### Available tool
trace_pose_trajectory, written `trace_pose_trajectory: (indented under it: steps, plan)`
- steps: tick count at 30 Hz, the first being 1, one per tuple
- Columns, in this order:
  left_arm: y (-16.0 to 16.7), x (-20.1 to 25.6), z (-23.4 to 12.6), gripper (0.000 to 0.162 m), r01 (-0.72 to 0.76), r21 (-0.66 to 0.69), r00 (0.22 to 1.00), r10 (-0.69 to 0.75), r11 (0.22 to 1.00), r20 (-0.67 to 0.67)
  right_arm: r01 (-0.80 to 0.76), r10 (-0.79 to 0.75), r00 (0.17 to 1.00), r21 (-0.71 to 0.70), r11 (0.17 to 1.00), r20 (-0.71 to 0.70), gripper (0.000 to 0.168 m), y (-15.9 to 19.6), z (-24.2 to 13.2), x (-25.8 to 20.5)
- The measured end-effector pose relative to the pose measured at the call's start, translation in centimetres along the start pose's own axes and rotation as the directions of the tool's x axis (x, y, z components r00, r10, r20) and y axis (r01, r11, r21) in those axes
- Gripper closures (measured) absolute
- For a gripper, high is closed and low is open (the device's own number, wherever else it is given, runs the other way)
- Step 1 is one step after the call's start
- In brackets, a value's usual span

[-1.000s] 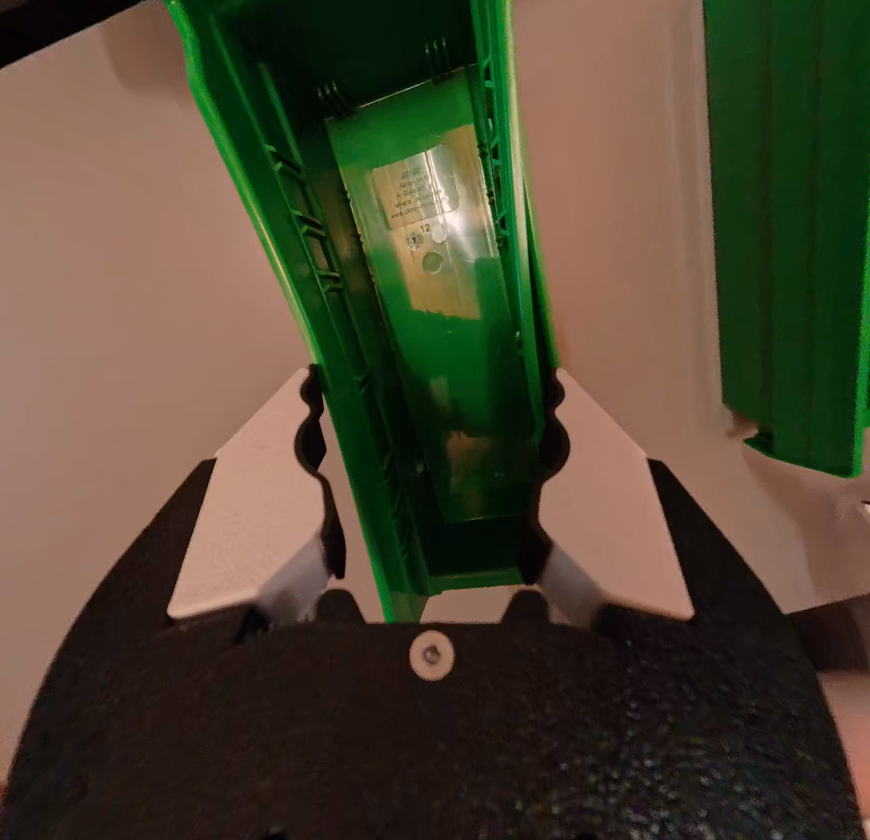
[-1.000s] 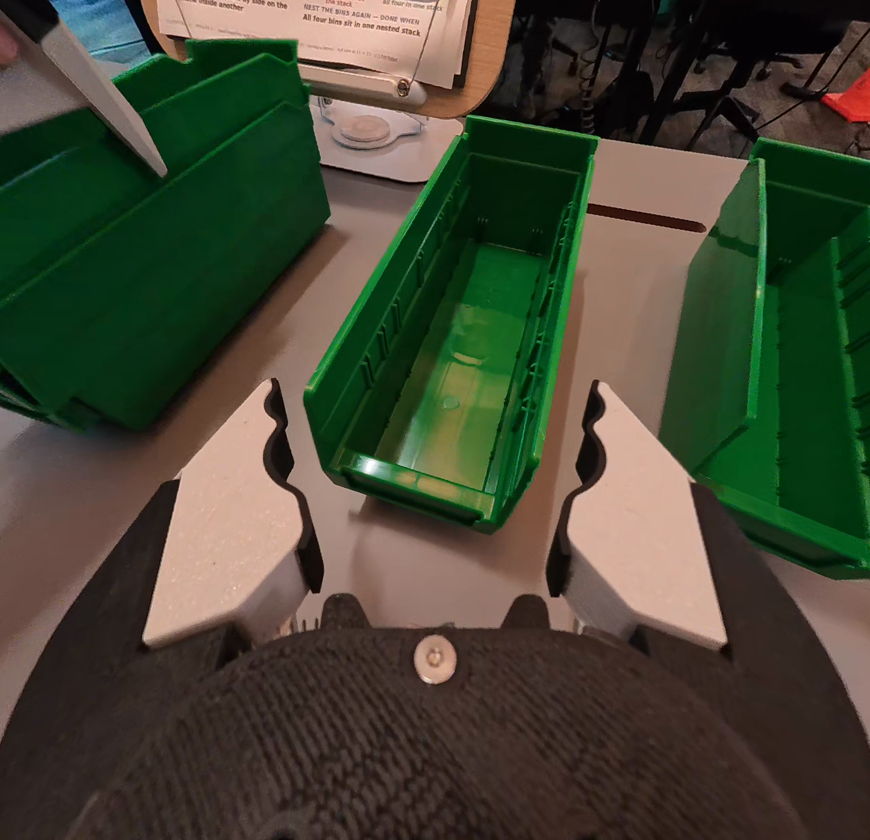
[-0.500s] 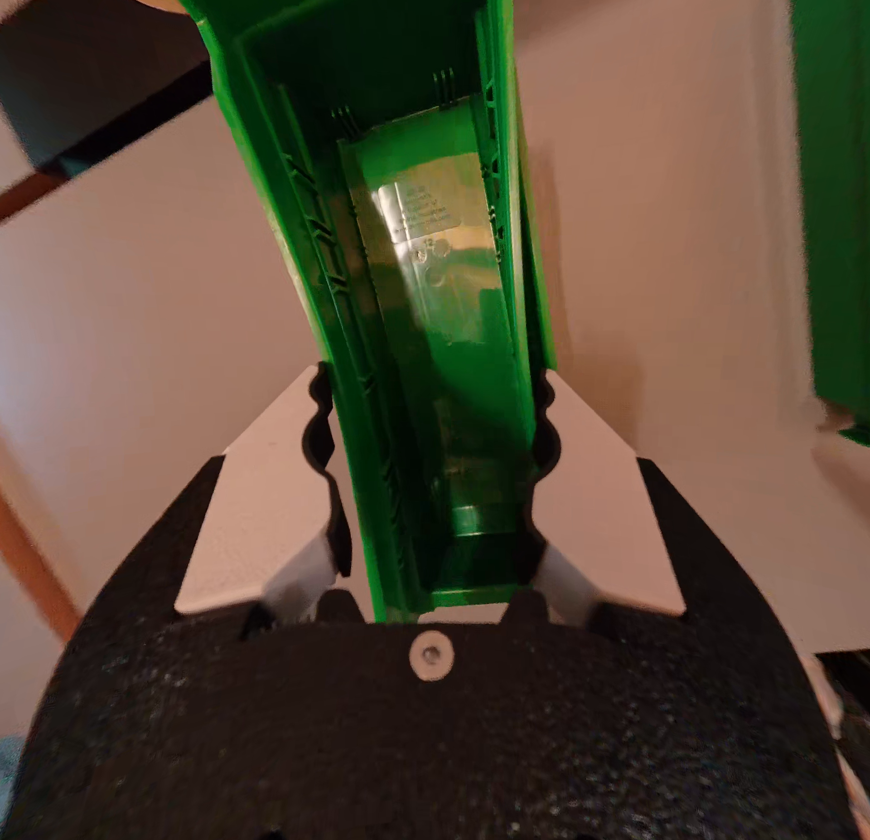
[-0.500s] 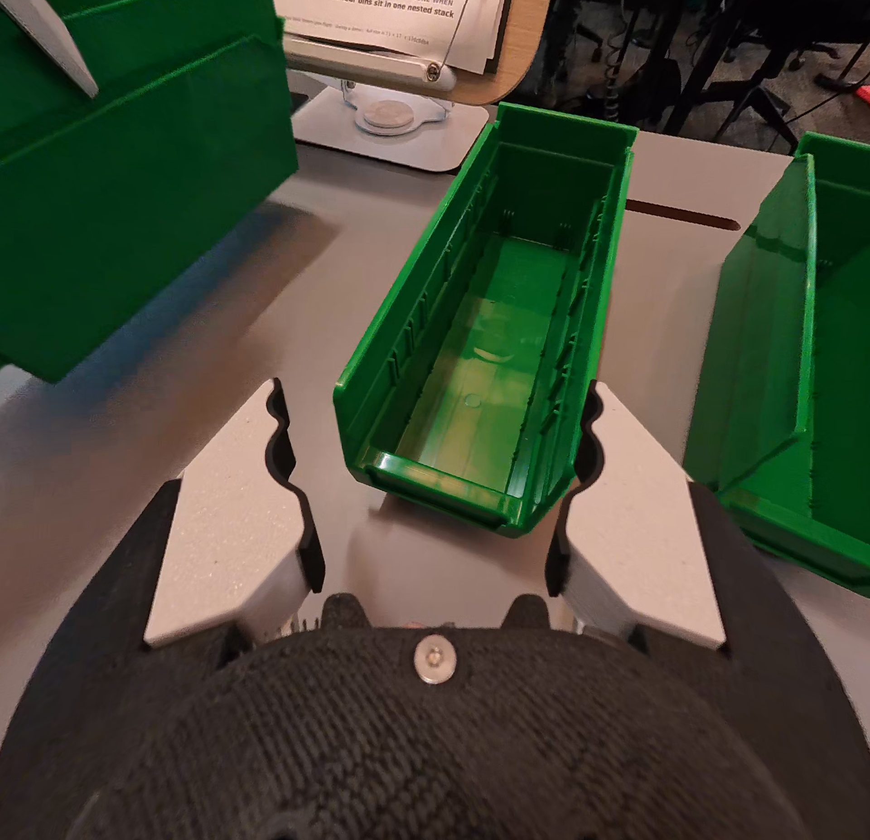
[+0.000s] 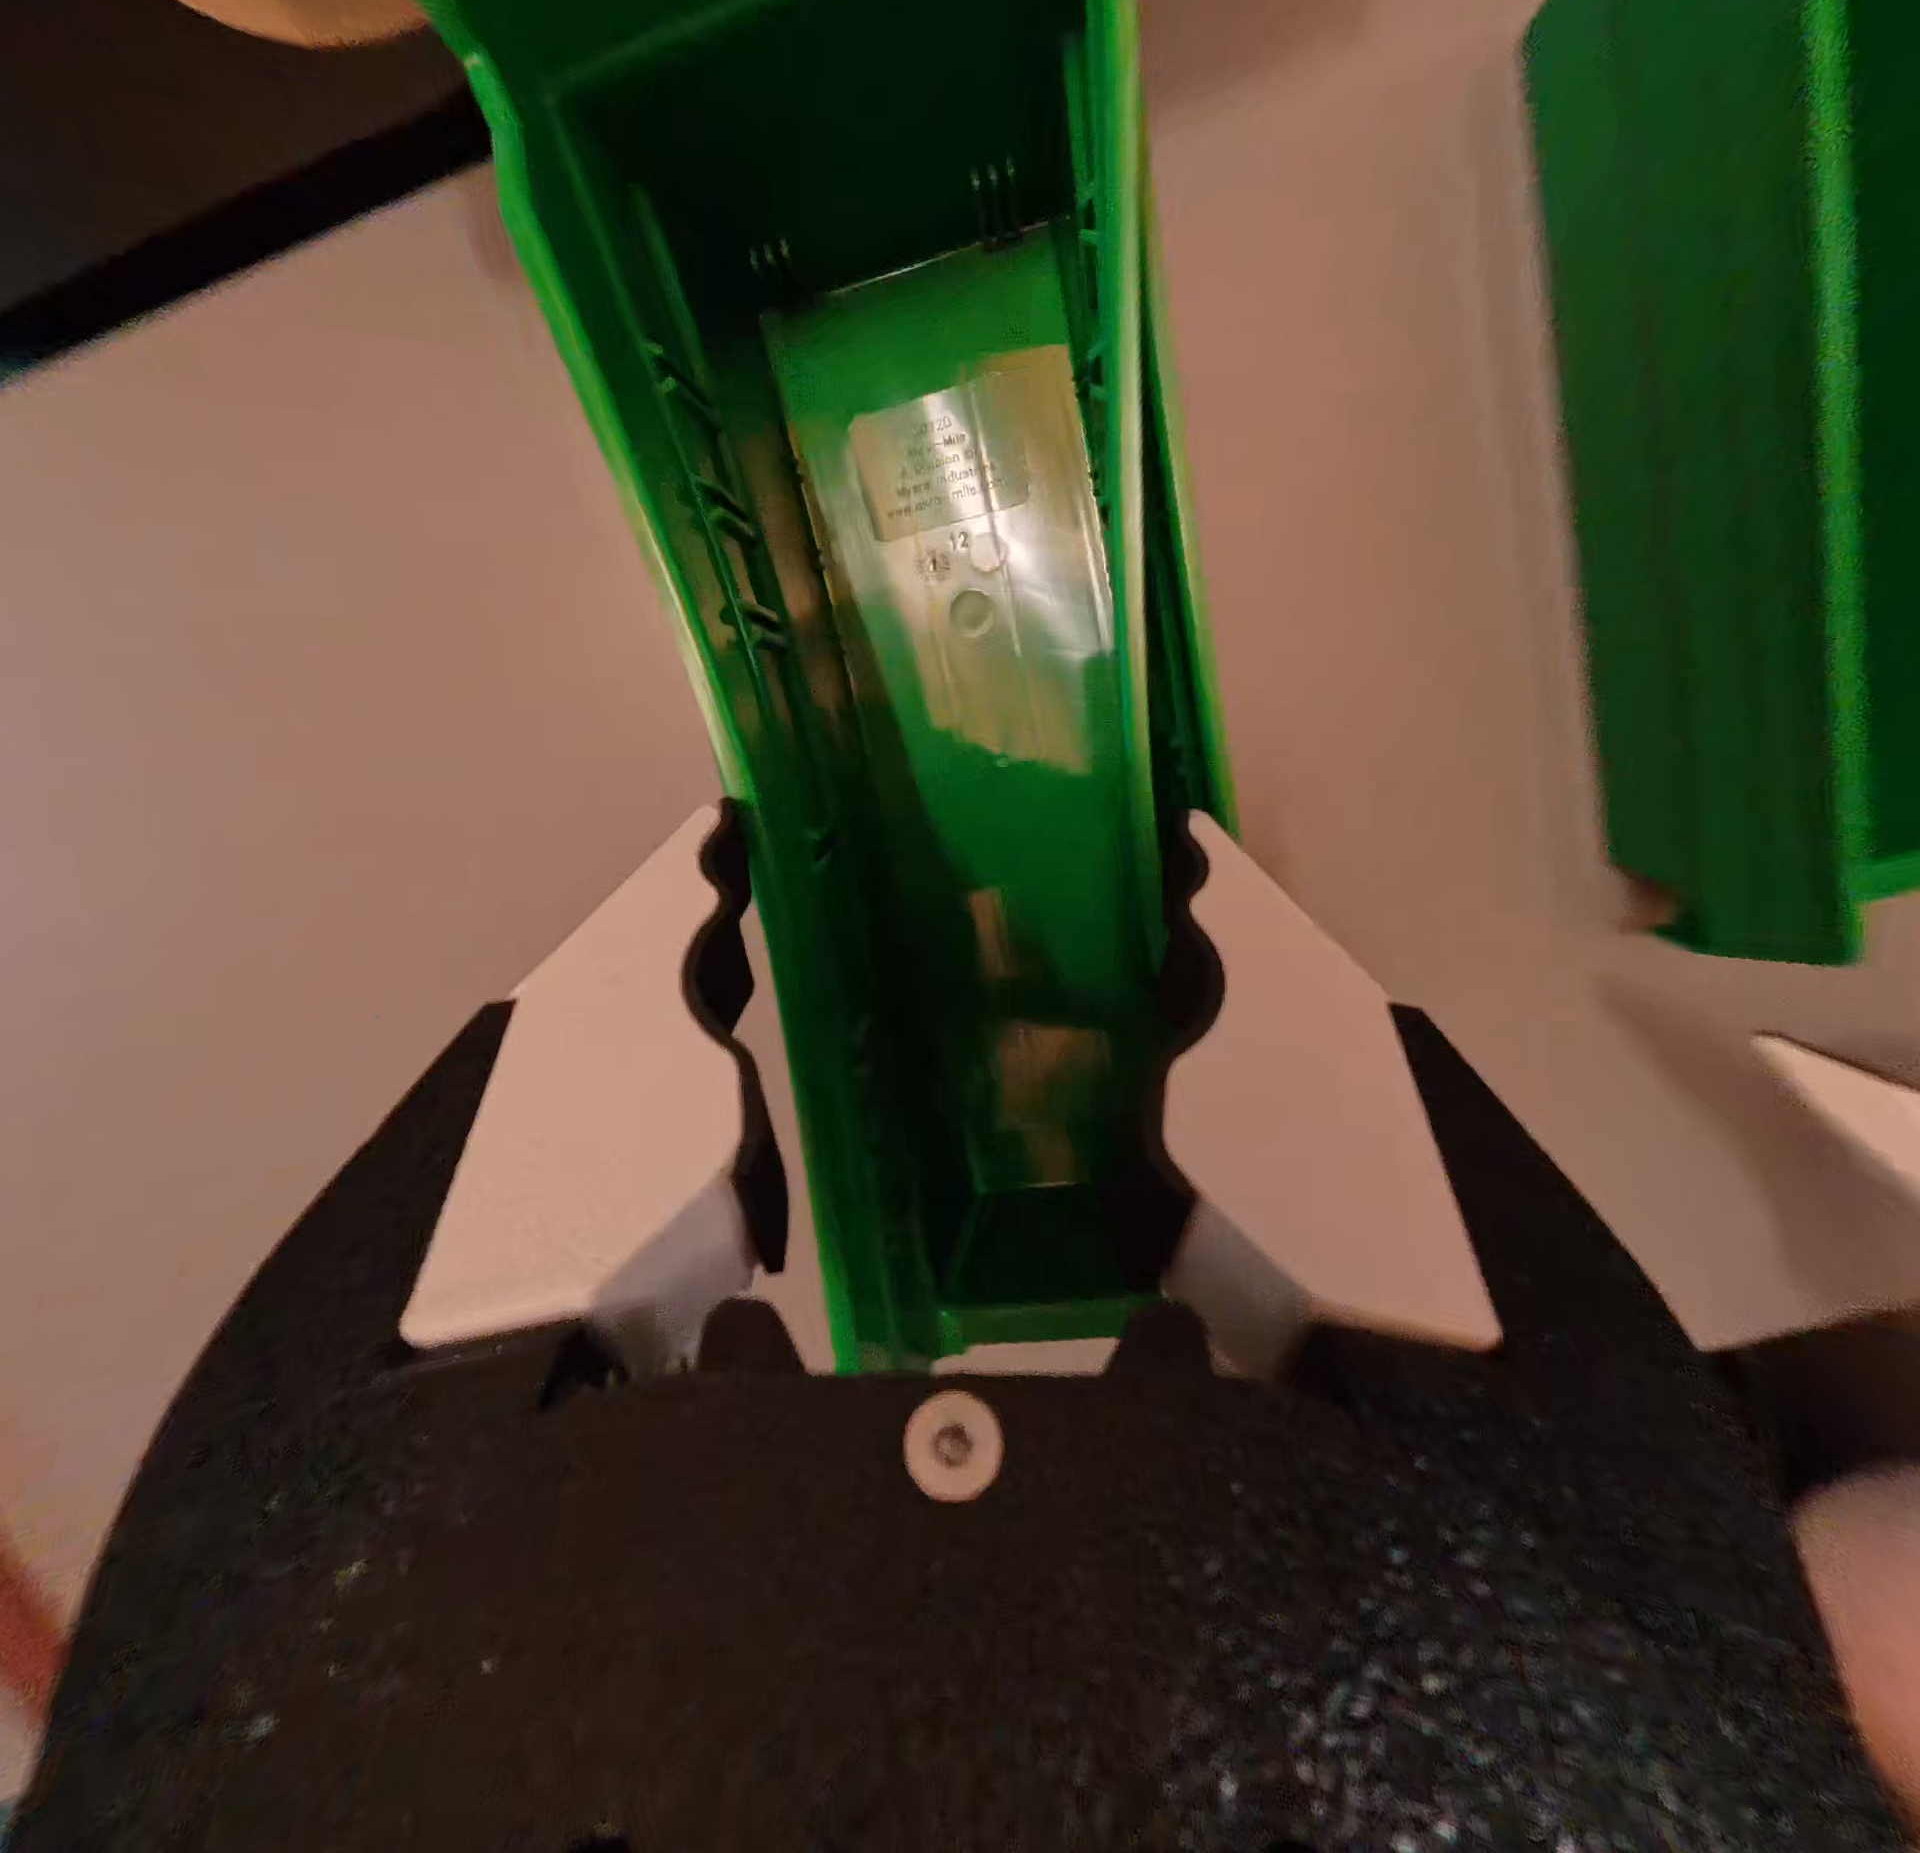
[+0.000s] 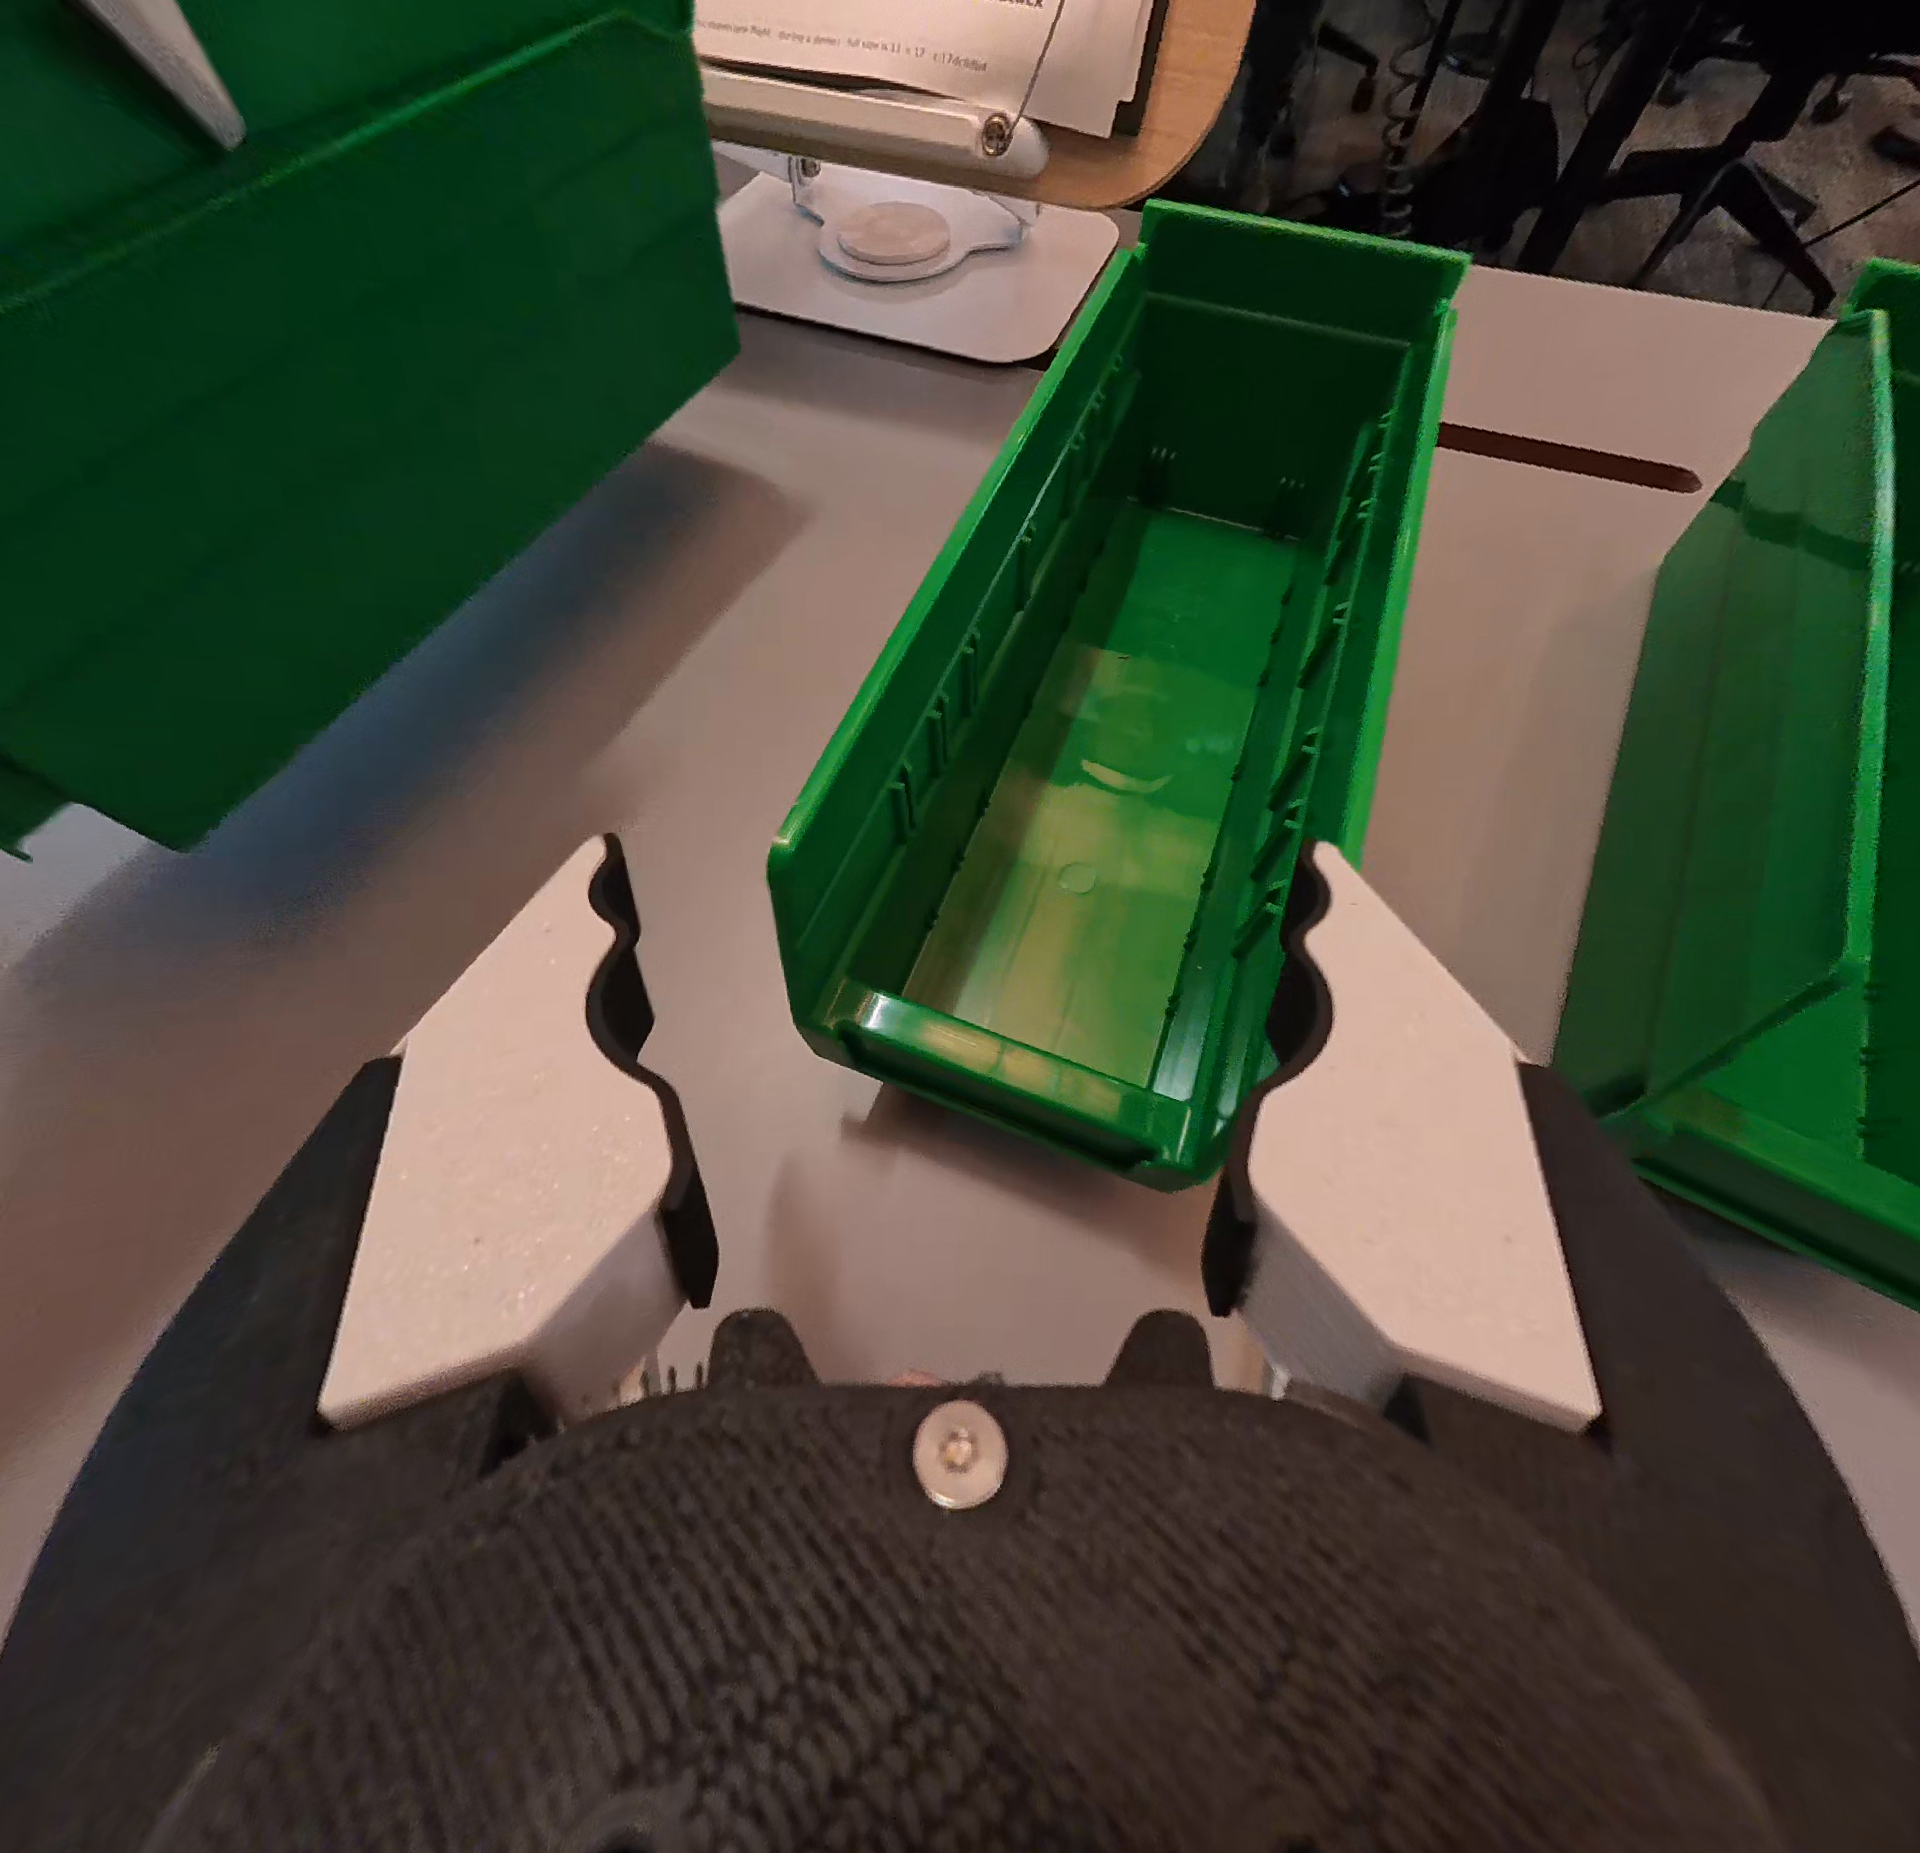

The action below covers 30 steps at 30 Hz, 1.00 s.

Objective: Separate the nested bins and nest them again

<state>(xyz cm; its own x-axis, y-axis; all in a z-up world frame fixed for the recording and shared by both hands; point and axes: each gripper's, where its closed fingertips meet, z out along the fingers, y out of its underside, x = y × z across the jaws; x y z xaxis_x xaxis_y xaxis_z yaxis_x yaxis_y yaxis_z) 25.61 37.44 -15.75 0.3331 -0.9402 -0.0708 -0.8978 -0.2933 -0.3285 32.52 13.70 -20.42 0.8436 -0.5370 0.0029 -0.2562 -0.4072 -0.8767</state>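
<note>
1. The left tool (image 5: 961,1055) pinches a green bin (image 5: 935,556) across its width, held off the table (image 5: 312,660).
2. The right tool (image 6: 956,1076) is spread and empty. A single green bin (image 6: 1101,764) lies on the table just ahead, slightly right, its long axis running away from the tool.
3. The right tool is nearer this bin; its right finger (image 6: 1382,1128) is at the bin's near corner.

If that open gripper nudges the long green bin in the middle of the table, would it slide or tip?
Probably slide: the middle bin looks empty, glossy and thin-walled, so likely light on the smooth table. It sits low and long, so tipping seems unlikely, though a push near its end by the right gripper may swivel it.
</note>
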Motion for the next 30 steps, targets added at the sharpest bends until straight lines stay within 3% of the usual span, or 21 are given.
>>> trace_pose_trajectory:
  steps: [2,5,7,11,14,17,20,23,26,28,30]
  plan:
    - [-0.1,0.3,0.0,0.084,0.047,0.012,0.998,-0.047,0.999,-0.042,0.005,-0.005,1.000,0.000,1.000,0.005,0.046,0.0,0.0,-0.3]
    - [0.1,-1.2,-0.1,0.084,-0.005,0.002,0.996,0.005,1.000,0.087,0.012,-0.012,1.000,0.004,1.000,0.016,0.046,-0.2,0.2,-0.9]
    - [0.3,-1.1,0.1,0.087,0.036,0.001,0.999,-0.036,0.999,0.039,0.021,-0.021,1.000,-0.001,1.000,0.021,0.046,-0.1,0.3,-1.3]
    - [0.6,-2.9,0.3,0.086,0.012,0.006,0.984,-0.012,1.000,0.179,0.032,-0.031,0.999,-0.008,0.999,0.037,0.046,0.0,0.7,-2.0]
    - [1.4,-1.7,1.3,0.086,0.074,-0.012,0.994,-0.073,0.997,0.086,0.041,-0.040,0.998,-0.014,0.999,0.041,0.046,0.1,0.8,-2.4]
    - [1.7,-1.1,2.1,0.085,0.075,-0.027,0.992,-0.072,0.997,0.107,0.044,-0.043,0.998,-0.016,0.999,0.051,0.047,0.2,1.0,-2.8]
    - [1.7,0.6,2.5,0.087,0.128,-0.032,0.992,-0.128,0.991,0.009,0.050,-0.048,0.997,-0.019,0.999,0.059,0.047,0.3,1.0,-3.1]
    - [1.5,1.0,2.1,0.086,0.072,-0.039,0.994,-0.069,0.997,0.080,0.044,-0.044,0.996,0.004,0.999,0.081,0.049,-0.3,0.9,-3.7]
    - [1.0,1.8,1.4,0.088,0.091,-0.025,0.994,-0.089,0.996,0.062,0.045,-0.048,0.993,0.026,0.999,0.110,0.053,-0.8,0.6,-4.7]
    - [0.5,1.5,0.7,0.088,0.038,-0.005,0.990,-0.036,0.999,0.137,0.052,-0.059,0.991,0.055,0.997,0.122,0.061,-1.4,0.4,-5.5]
    - [0.5,2.1,0.3,0.087,0.036,-0.001,0.994,-0.036,0.999,0.102,0.057,-0.069,0.988,0.085,0.995,0.141,0.072,-1.9,0.2,-6.4]
